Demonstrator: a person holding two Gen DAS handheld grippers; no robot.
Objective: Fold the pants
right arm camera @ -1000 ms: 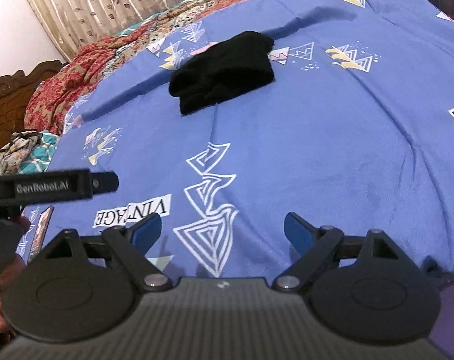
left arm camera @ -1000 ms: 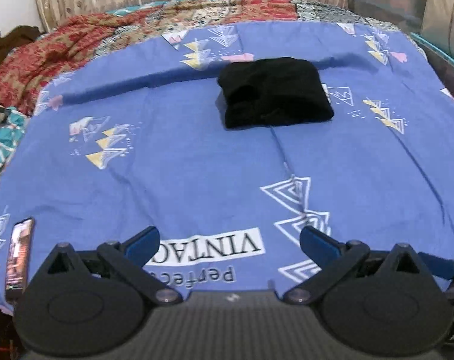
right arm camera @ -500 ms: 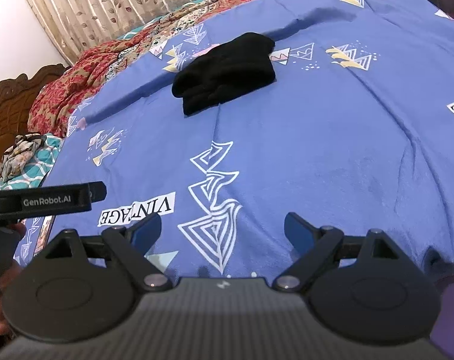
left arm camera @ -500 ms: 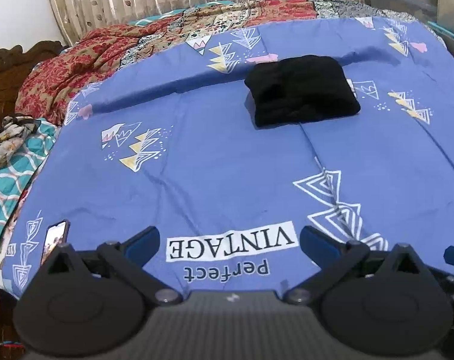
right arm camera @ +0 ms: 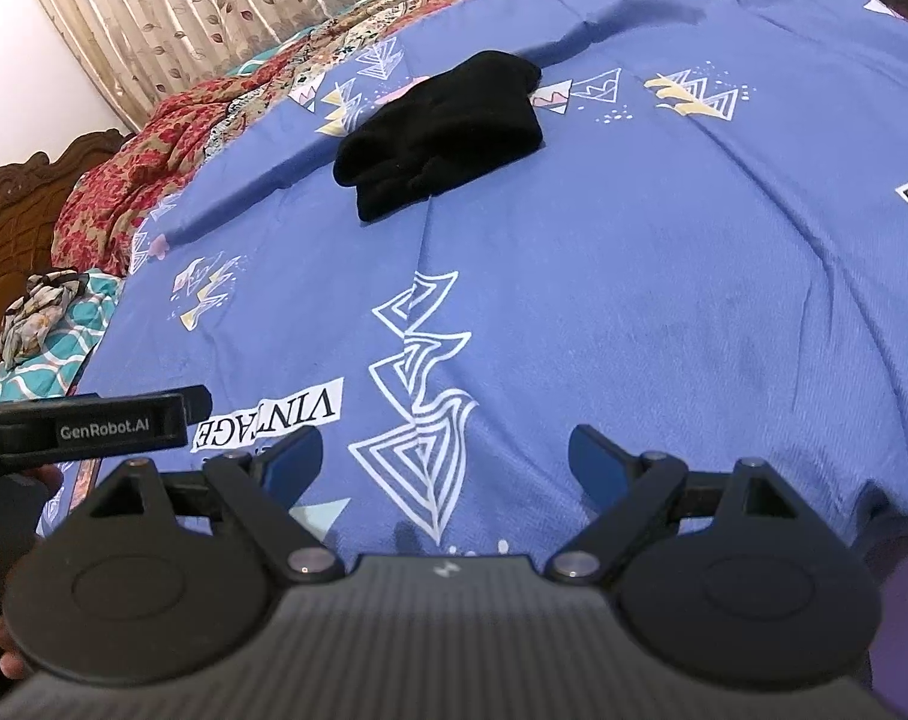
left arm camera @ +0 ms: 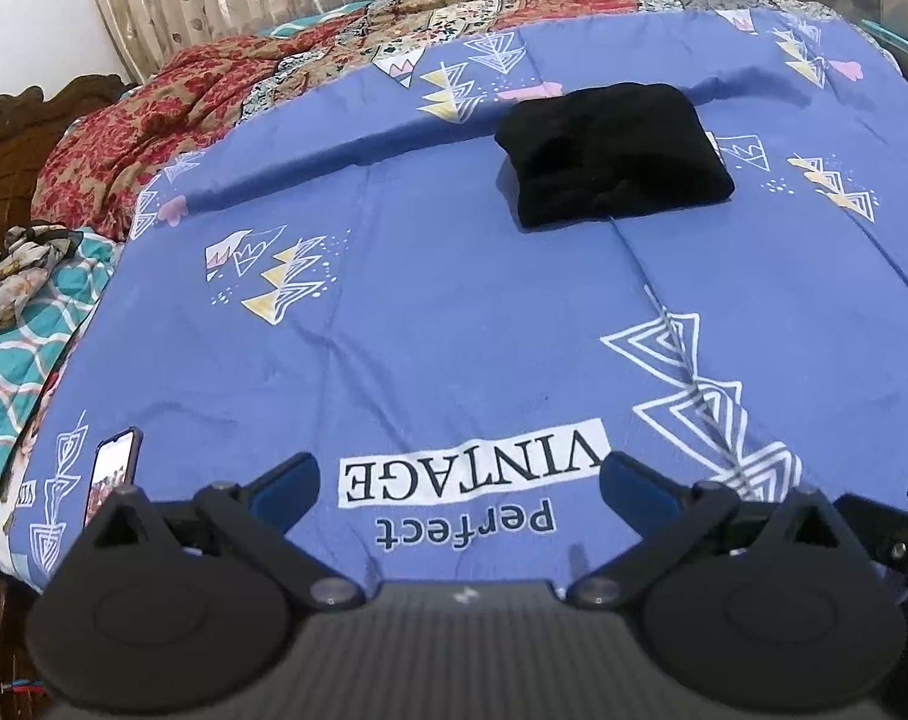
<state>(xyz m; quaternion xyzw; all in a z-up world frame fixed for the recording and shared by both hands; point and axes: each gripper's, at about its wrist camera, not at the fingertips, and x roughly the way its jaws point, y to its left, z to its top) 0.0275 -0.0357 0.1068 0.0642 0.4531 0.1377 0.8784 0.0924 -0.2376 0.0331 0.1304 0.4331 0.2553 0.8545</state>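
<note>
You pulled both grippers further back from the folded black pants (left arm camera: 613, 153), left gripper (left arm camera: 460, 480) and right gripper (right arm camera: 445, 459) spread wide and empty, so retreating straight kept the fold ahead undisturbed.

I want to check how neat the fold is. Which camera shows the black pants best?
The left wrist view: the folded black pants lie almost square-on, with the top face and near edge plain. The right wrist view shows them slanted, the layered left end visible but the far end foreshortened.
</note>
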